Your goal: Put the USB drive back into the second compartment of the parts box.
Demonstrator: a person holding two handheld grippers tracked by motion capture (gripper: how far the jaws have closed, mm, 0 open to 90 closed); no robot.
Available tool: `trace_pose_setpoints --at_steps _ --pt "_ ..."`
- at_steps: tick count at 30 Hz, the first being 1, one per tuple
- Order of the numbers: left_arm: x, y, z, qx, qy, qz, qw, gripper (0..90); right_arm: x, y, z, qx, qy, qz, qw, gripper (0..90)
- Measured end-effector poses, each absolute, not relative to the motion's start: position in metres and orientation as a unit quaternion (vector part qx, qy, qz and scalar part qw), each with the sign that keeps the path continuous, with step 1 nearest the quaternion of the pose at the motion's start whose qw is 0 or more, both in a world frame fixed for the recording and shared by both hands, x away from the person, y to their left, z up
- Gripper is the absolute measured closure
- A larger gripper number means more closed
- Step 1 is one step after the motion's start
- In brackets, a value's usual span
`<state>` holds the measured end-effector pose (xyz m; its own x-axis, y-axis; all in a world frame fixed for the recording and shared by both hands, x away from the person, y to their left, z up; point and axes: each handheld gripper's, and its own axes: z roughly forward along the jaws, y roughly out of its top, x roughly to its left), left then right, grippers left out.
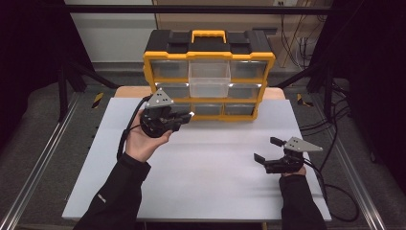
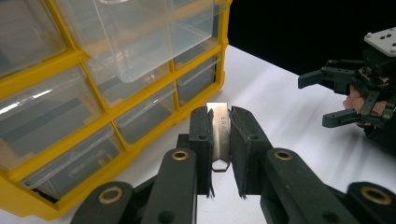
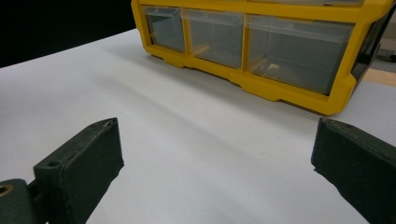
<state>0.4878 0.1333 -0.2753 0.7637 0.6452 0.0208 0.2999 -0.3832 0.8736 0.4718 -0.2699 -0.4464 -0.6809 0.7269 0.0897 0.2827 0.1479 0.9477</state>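
Metal piece (image 2: 219,130), flat, silvery and faintly stamped, sits pinched in the left tool (image 2: 219,154); right tool (image 3: 215,168) spread.

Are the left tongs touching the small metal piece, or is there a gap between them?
Touching. In the left gripper view, the left tongs are shut on the metal piece; both black pads press against its flat sides, with no gap showing.

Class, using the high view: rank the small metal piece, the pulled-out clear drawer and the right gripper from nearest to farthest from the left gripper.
1. Small metal piece, clamped between the left gripper jaws.
2. Pulled-out clear drawer, just beyond, in the yellow organizer.
3. Right gripper, across the table to the right.
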Motion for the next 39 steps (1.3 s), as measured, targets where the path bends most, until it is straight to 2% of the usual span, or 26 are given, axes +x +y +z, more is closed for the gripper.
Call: trace_pose_setpoints --at_steps 39 --pt "0.499 0.136 -0.217 0.792 0.294 0.207 0.493 78.9 0.472 -0.270 -0.447 0.344 0.733 0.551 0.200 2.3"
